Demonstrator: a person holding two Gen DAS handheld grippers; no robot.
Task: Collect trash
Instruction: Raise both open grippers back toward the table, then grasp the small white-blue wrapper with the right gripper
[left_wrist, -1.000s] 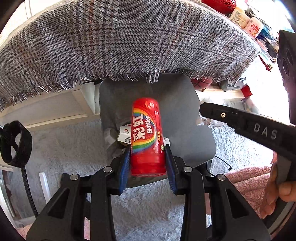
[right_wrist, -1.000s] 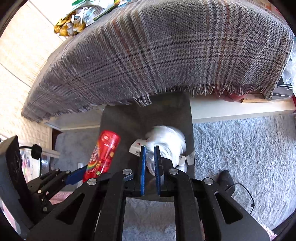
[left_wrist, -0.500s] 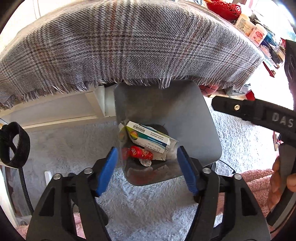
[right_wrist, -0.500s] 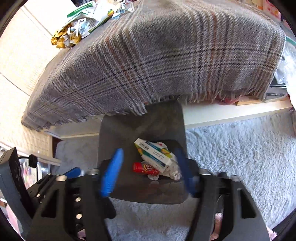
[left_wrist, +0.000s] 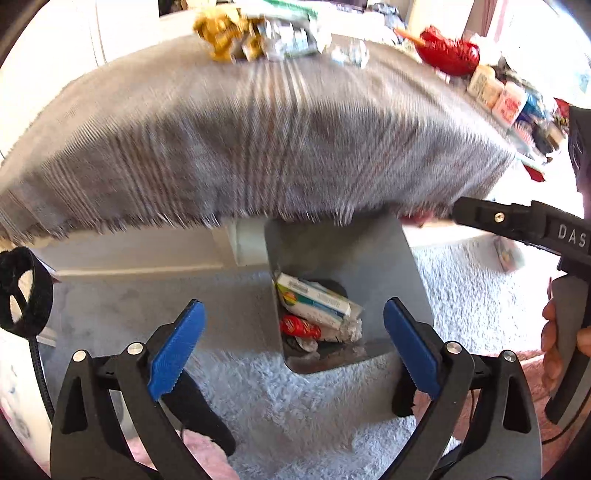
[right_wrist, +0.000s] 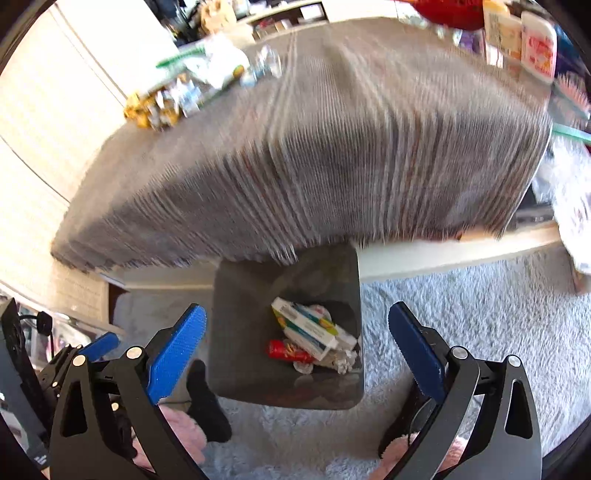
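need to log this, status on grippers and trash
Left gripper, right gripper: jaws opening, empty. Red candy tube in grey bin. Nothing in the way.

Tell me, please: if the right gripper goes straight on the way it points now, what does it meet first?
Probably the open grey bin on the rug, and inside it the white carton. The right gripper is empty, its jaws opening. Depth is unclear.

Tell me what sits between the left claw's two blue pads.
Nothing held: the left claw is opening, and the left wrist view shows only the gray bin and rug below.
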